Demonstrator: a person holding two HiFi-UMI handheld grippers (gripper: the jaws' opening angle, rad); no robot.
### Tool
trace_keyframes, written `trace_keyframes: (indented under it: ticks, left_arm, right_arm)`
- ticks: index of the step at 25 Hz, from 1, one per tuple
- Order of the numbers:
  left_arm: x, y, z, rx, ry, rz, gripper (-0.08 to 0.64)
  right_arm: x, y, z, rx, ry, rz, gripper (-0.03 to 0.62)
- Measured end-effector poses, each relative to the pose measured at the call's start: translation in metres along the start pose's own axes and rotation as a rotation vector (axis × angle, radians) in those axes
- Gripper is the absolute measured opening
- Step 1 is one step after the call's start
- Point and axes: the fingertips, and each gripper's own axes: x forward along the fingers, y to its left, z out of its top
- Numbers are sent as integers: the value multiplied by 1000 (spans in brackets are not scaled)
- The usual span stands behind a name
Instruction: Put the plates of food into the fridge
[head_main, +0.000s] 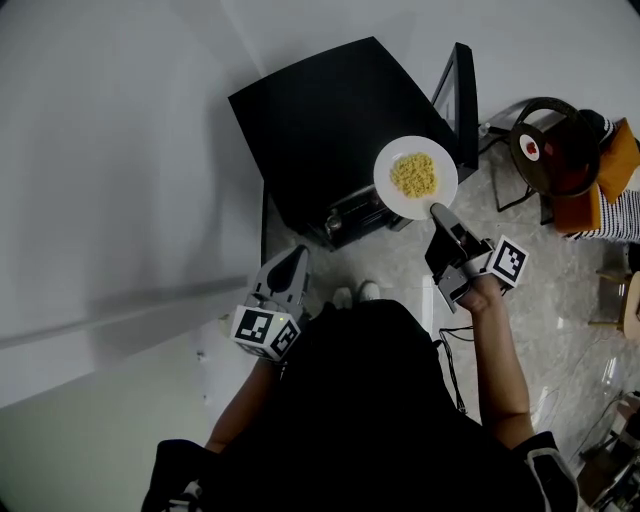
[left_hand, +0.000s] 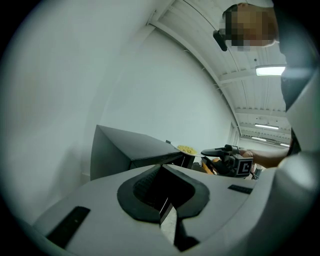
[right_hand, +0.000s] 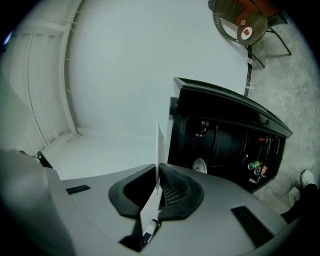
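Right gripper (head_main: 437, 208), plate (head_main: 390, 195), open fridge (head_main: 330, 120) beyond

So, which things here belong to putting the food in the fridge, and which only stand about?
For the job: the white plate of yellow food, gripped at its rim by the right gripper; the black fridge, its door open.
Just standing about: the round chair; the orange cushion; the striped cloth.

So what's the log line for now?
right tool: holding plate by rim | left tool: shut, empty | fridge: door open
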Motion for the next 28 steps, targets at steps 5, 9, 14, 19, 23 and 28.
trace_keyframes:
  ticks: [5, 9, 14, 19, 23, 28]
  left_arm:
    - [-16, -17, -3, 6, 5, 0, 23]
    - [-16, -25, -7, 10, 20, -10, 23]
    - [-17, -26, -9, 13, 27, -4, 23]
    - [-20, -27, -13, 12, 32, 7, 23]
    - [-22, -27, -14, 11, 30, 17, 23]
    - [-28, -19, -13, 8, 25, 51, 23]
  right_arm:
    - [-44, 15, -13, 10, 13, 36, 41]
    - [-64, 13, -18, 13, 29, 38, 40]
    - [-82, 4, -27, 21, 45, 44, 40]
    - [-80, -22, -35, 22, 55, 8, 40]
    - [-65, -55, -38, 41, 32, -31, 40]
    - [-40, -97, -33, 63, 13, -49, 40]
